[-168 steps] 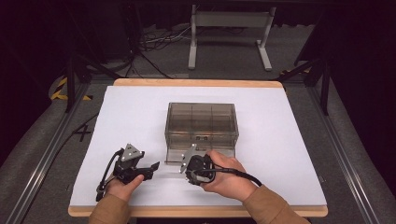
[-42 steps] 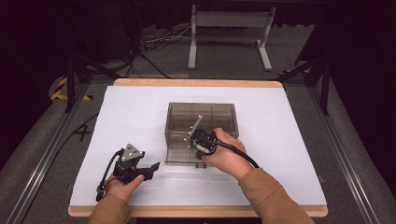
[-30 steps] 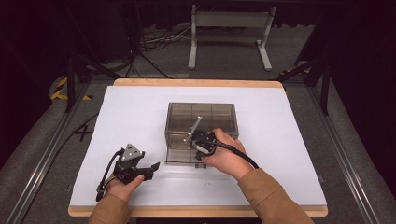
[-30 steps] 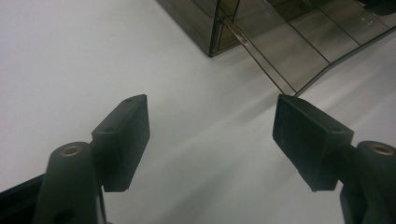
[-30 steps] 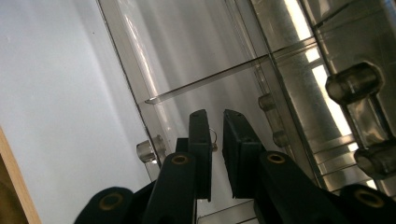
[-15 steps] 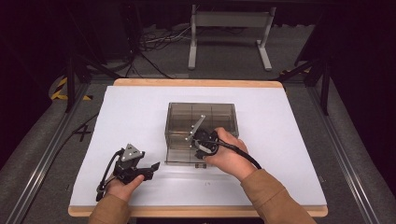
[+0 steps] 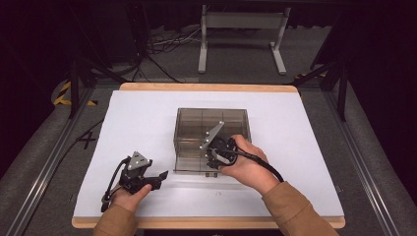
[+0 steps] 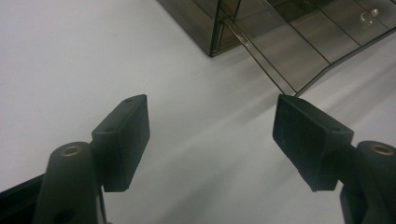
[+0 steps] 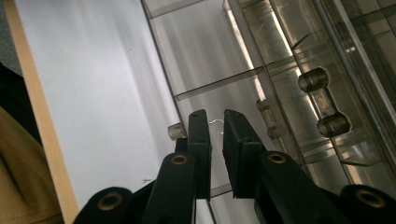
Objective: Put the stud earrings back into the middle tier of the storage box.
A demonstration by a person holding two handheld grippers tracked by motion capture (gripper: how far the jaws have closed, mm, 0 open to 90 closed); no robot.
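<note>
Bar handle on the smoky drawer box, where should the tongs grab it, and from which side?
Take the bar handle at its thin middle, between the round end posts, coming from the drawer box's front. It stands off the box, so jaws fit either side.

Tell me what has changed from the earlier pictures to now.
The right gripper moved from the table in front of the smoky clear drawer box forward and up over the box's front part. Its jaws stand nearly together by a drawer handle; whether they grip anything cannot be told. The left gripper stayed on the white table, jaws open. The box kept its place.
</note>
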